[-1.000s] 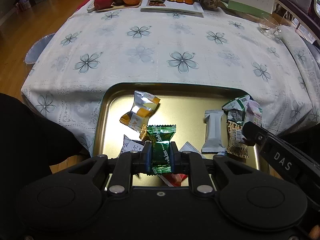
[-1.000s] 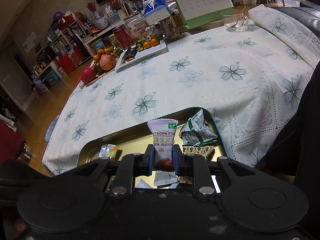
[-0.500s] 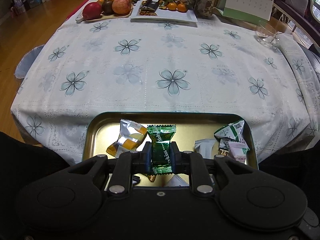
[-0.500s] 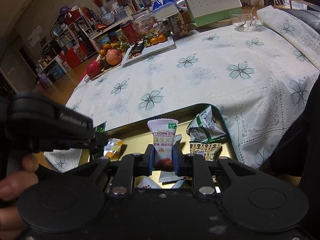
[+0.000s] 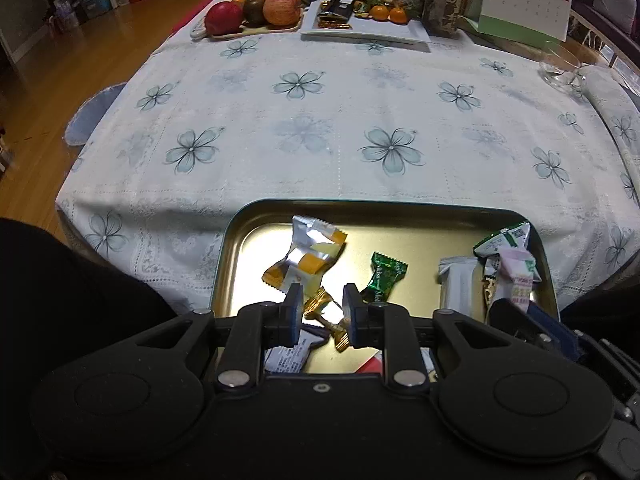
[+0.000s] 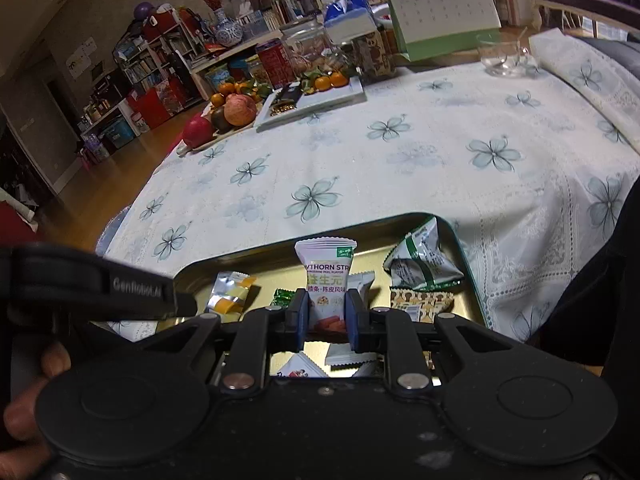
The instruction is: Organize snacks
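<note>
A gold tin tray [image 5: 400,236] lies at the near table edge and holds several wrapped snacks. My left gripper [image 5: 319,312] is open above the tray, with a gold-wrapped candy [image 5: 320,304] seen below between its fingers. The green candy [image 5: 384,274] lies loose in the tray just right of it. A silver and orange packet [image 5: 310,256] lies to the left. My right gripper [image 6: 325,320] is shut on a white hawthorn strip packet [image 6: 326,276], held upright over the tray [image 6: 280,256]. That packet also shows in the left wrist view [image 5: 516,276].
White and green packets [image 5: 504,240] crowd the tray's right end. The flowered tablecloth [image 5: 340,120] covers the table. A fruit board [image 5: 252,12], a white plate [image 5: 368,32], a calendar [image 5: 524,0] and a glass cup [image 5: 560,70] stand at the far edge.
My left gripper has opened and let go of the green candy, which now lies in the tray. The right gripper still holds the hawthorn packet.
</note>
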